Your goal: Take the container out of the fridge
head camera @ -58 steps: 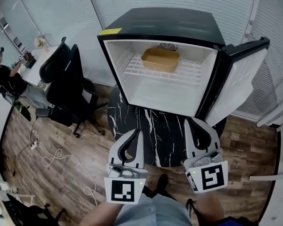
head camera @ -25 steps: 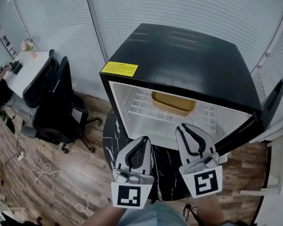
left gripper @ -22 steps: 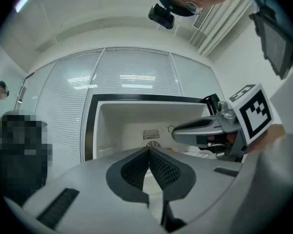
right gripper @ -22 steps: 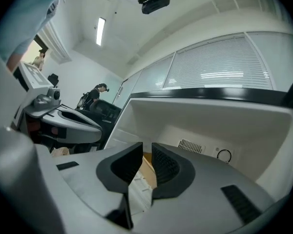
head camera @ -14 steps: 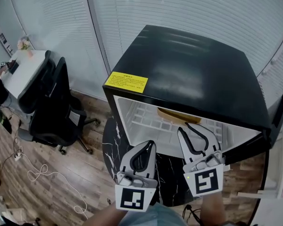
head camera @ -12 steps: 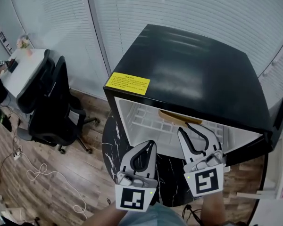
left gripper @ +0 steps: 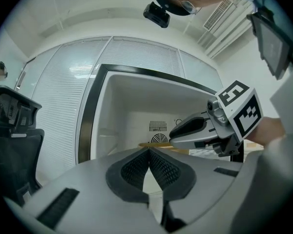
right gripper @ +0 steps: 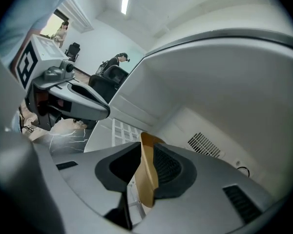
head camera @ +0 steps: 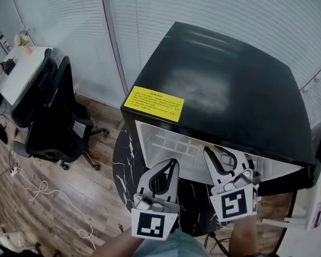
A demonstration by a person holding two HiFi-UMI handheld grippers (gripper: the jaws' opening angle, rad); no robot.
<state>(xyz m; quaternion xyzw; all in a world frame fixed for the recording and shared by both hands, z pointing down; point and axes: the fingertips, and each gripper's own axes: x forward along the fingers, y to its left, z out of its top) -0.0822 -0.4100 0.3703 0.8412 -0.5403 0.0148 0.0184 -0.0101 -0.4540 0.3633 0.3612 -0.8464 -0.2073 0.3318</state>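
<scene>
Right gripper view, right gripper [right gripper: 143, 151] clamped on rim of tan container [right gripper: 149, 189], inside white-lined black fridge [right gripper: 224, 82], left gripper [left gripper: 149, 153] jaws pressed together, empty, at the opening.

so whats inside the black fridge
A white wire shelf and a tan plastic container, its wall clamped in the right gripper's jaws. From above the fridge's black top covers it; its contents are unseen.

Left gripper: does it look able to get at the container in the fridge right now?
Probably yes. The fridge stands open, and the left gripper, fingers together and empty, points into it with nothing in between. The right gripper pinches the container by its wall beside that path, so room is tighter.
</scene>
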